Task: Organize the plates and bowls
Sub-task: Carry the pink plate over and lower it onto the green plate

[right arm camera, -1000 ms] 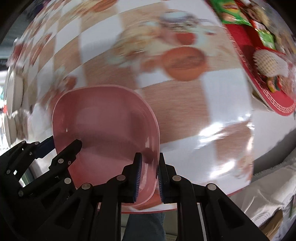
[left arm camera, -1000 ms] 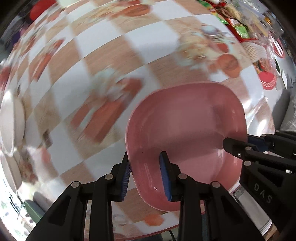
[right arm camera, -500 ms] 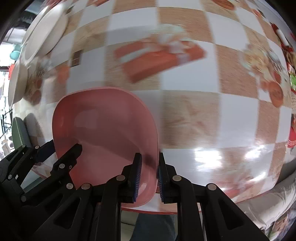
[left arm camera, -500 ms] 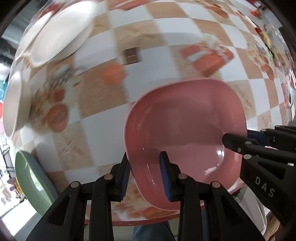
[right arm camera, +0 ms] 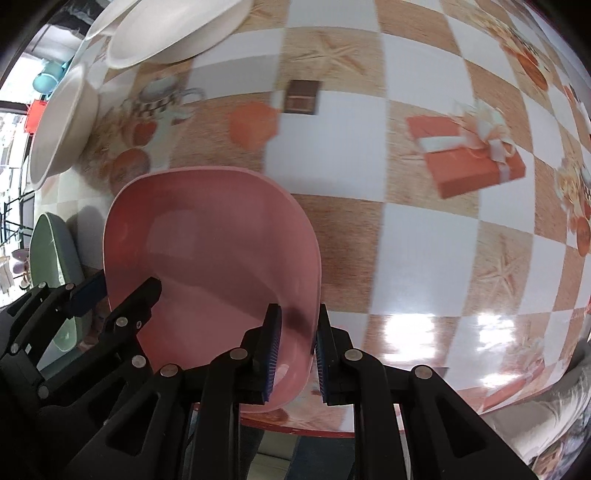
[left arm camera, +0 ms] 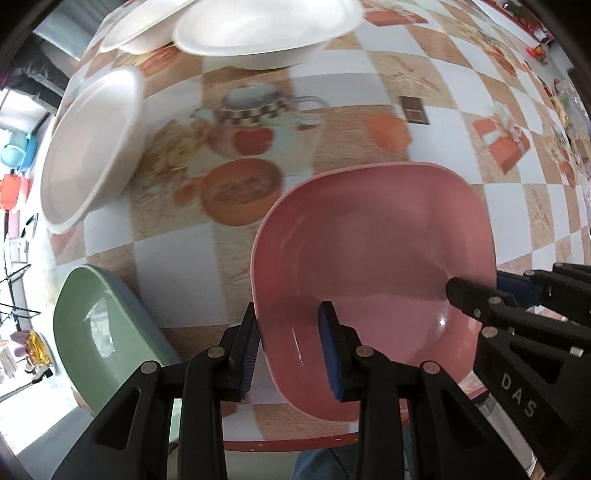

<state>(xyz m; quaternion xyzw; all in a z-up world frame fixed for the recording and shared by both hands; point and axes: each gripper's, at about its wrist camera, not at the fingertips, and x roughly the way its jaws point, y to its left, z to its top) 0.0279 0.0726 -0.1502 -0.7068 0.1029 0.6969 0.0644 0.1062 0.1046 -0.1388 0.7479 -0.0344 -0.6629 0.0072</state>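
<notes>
Both grippers carry a pink square bowl (left arm camera: 373,251) above the checkered tablecloth. My left gripper (left arm camera: 291,347) is shut on the bowl's left wall, one pad outside and one inside. My right gripper (right arm camera: 295,354) is shut on the opposite wall of the pink bowl (right arm camera: 210,251). In the left wrist view the right gripper (left arm camera: 476,291) reaches in from the right edge. A green bowl (left arm camera: 99,332) sits on the table to the left of the pink one. White bowls (left arm camera: 258,29) stand further back, one (left arm camera: 88,147) at the left.
The table's red front edge (left arm camera: 332,441) runs just below the grippers. The checkered cloth (right arm camera: 443,240) stretches to the right with printed pictures only. A green bowl (right arm camera: 51,251) and white bowls (right arm camera: 166,33) show at the left of the right wrist view.
Both grippers have carried the pink bowl across the table toward its left end. The white bowls and the green bowl have come into view and grown nearer. Both grips stayed the same.
</notes>
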